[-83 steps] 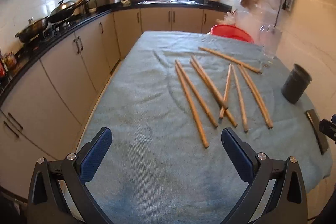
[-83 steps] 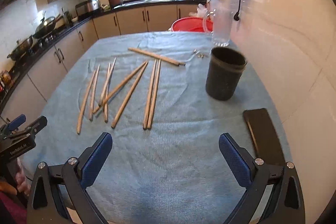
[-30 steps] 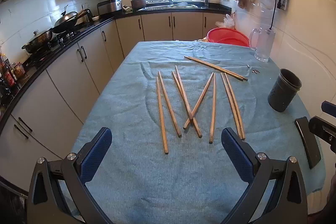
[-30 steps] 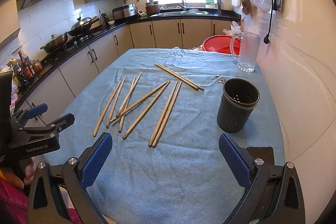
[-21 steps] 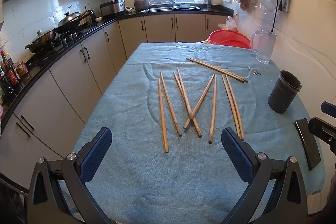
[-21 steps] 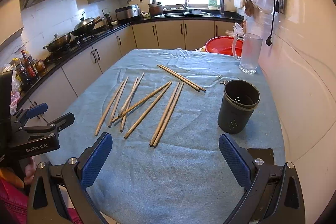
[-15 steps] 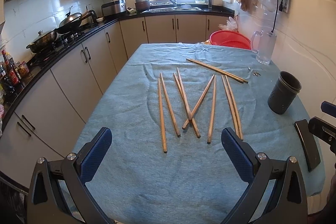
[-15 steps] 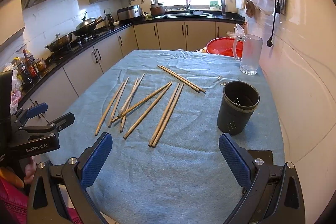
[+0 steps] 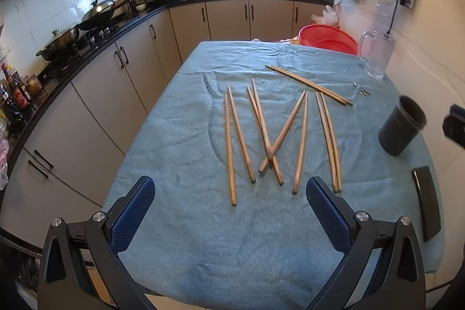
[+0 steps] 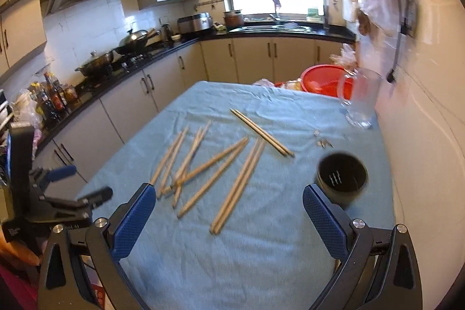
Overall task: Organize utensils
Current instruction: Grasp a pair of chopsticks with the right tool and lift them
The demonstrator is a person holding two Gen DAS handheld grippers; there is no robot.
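Several wooden chopsticks (image 9: pixel 263 132) (image 10: pixel 215 161) lie scattered on the blue-cloth table (image 9: pixel 203 237) (image 10: pixel 261 252); two of them cross in the middle. A dark round utensil holder (image 9: pixel 402 125) (image 10: pixel 341 177) stands upright at the table's right side, empty. My left gripper (image 9: pixel 229 204) hangs open over the table's near edge, short of the chopsticks, with nothing between its fingers. My right gripper (image 10: pixel 228 205) is open too, raised above the near right part of the table, nothing in it. The left gripper (image 10: pixel 77 183) also shows at the left of the right wrist view.
A flat black object (image 9: pixel 427 202) lies near the table's right front corner. A glass mug (image 9: pixel 377 54) (image 10: pixel 360 98) and a red basin (image 9: pixel 327 38) (image 10: pixel 322 80) sit at the far right. Kitchen cabinets (image 9: pixel 96 106) run along the left; a tiled wall (image 10: pixel 421 135) borders the right.
The right gripper has risen and its view now blurs with motion, looking down on the holder. The left gripper has barely shifted. Both stay open and empty.
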